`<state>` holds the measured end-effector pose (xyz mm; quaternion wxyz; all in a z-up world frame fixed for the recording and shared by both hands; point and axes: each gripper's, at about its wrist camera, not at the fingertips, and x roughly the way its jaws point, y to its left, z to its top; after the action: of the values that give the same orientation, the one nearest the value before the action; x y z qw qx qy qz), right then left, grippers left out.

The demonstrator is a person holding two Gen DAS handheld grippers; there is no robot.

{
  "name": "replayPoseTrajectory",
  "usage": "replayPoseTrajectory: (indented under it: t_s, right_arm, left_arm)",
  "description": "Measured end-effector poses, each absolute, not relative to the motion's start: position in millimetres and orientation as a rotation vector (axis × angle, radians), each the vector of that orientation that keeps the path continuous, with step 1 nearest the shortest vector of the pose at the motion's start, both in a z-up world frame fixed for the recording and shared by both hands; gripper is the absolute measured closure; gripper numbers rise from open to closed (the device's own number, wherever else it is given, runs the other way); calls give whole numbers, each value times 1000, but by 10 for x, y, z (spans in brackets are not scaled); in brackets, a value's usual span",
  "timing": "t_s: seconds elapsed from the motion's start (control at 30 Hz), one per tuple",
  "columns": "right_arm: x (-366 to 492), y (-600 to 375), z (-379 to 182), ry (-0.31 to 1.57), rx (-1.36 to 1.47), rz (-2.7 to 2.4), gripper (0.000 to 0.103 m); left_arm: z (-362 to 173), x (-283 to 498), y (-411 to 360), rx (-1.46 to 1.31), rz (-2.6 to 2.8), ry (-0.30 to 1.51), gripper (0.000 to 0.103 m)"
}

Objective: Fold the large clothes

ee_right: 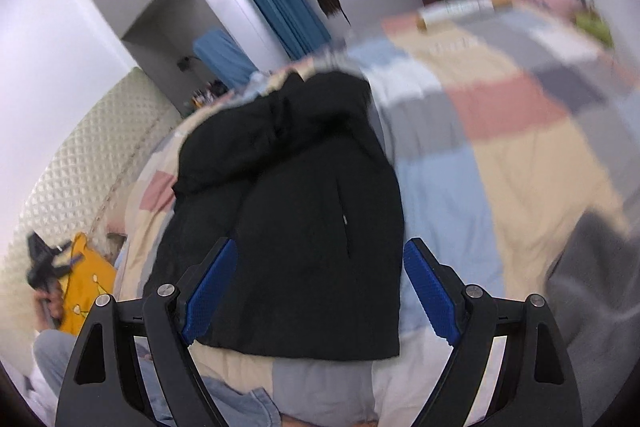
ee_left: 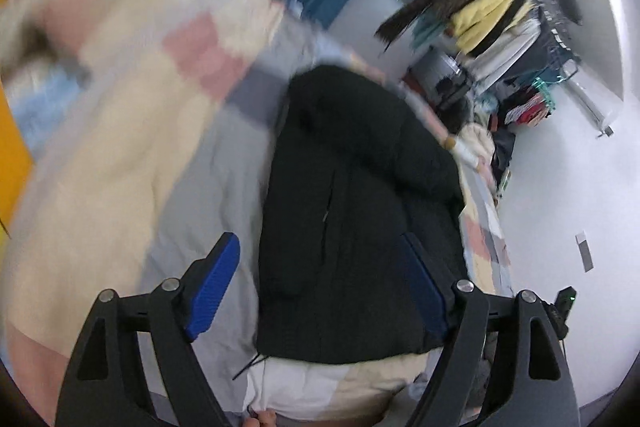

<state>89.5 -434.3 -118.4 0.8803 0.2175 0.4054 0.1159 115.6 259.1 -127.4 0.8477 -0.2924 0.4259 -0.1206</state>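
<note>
A black padded jacket (ee_left: 352, 211) lies folded lengthwise on a patchwork quilt (ee_left: 120, 163), hood end away from me. My left gripper (ee_left: 320, 287) is open and empty, hovering over the jacket's near hem, blue pads (ee_left: 216, 287) wide apart. In the right wrist view the same jacket (ee_right: 296, 211) lies on the quilt (ee_right: 500, 131). My right gripper (ee_right: 320, 287) is open and empty above the jacket's near hem. Both views are motion-blurred.
A clothes rack with a yellow jacket (ee_left: 492, 11) and other garments stands beyond the bed. Blue curtains (ee_right: 280, 7) hang at the back. A yellow bag (ee_right: 84, 283) and a quilted headboard (ee_right: 80, 163) are at the left. A grey garment (ee_right: 592, 279) lies at the right.
</note>
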Motion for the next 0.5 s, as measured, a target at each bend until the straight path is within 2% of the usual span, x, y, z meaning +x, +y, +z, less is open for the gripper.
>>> replayPoseTrajectory:
  t_s: [0.07,0.23,0.5]
  right_arm:
    - [948,-4381,-1474,895,496,243,19]
    - [1076,-4432,-2122,1018,567,218,19]
    - [1315,-4184,-2556,1116,613,317,19]
  left_arm:
    - [-1684,1211,2520,-679,-279,976,22]
    - [-2331,1275,2268,-699,-307,1117,22]
    - [-2593,1331,1881,-700,-364,1169,17]
